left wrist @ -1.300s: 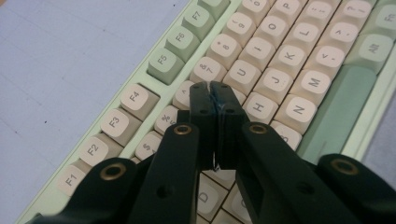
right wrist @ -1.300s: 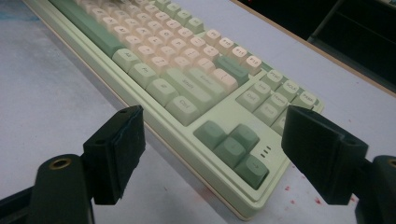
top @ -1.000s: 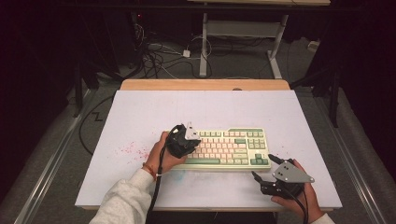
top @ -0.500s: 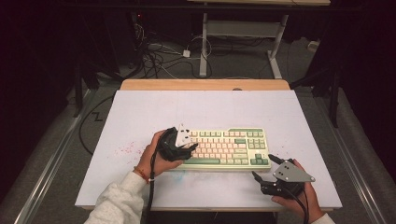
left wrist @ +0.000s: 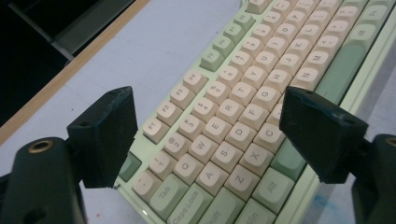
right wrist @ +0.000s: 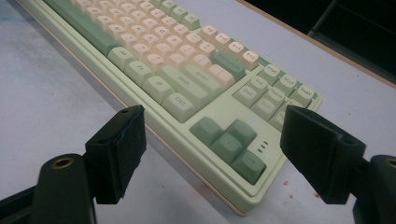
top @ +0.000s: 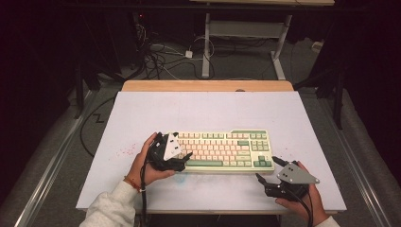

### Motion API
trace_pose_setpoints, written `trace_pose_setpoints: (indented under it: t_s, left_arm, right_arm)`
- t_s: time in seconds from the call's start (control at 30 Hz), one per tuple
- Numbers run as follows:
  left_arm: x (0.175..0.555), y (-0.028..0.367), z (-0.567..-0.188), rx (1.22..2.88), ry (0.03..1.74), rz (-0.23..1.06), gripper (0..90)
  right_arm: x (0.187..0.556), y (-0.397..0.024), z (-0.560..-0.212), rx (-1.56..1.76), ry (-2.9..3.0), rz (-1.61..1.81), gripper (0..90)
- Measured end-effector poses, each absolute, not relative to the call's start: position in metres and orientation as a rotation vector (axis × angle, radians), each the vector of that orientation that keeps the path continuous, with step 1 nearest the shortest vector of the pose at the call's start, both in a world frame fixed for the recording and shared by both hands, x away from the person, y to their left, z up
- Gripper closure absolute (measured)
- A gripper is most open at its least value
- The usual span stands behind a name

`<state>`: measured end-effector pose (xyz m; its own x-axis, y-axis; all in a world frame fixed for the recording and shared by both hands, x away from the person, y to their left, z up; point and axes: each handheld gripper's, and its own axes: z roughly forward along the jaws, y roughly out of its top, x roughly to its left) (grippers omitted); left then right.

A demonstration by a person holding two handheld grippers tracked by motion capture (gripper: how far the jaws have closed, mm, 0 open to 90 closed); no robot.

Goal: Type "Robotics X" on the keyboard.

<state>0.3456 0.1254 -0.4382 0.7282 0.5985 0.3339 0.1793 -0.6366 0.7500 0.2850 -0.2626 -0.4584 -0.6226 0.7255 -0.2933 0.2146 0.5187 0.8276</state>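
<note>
At the near edge of the table [top: 142, 118], the right gripper [top: 266, 172] is held low just before the near right corner of the keyboard [top: 222, 149], with its jaws spread wide and nothing between them; in the right gripper view the arrow keys [right wrist: 231, 142] are seen between the two pads without being touched. A little farther in, the left gripper [top: 185, 159] is placed at the left end of the keyboard. Its jaws have just been opening and are now released wide, and in the left gripper view the letter keys [left wrist: 224, 130] lie under the gap while neither pad presses on them. Compared with one second ago, the left hand has been shifted toward the left edge of the keyboard, whereas the right hand was kept in place. The keyboard lies flat on the near half of the table, parallel to its edge. It is judged that both ends are being prepared for a grasp, so that the keyboard can be lifted or moved by both grippers together.
</note>
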Motion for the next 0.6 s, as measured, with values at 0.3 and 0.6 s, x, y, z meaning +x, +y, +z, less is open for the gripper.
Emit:
trace_pose_setpoints:
  t_s: [0.3,0.6]
  left_arm:
    - [0.334,0.143,-0.447,2.203,0.615,0.8,17.6]
    - [0.324,0.161,-0.457,2.209,0.669,0.825,17.6]
  right_arm:
    - [0.285,-0.262,-0.459,0.765,2.129,1.037,22.7]
    - [0.286,-0.262,-0.459,0.766,2.137,1.045,25.3]
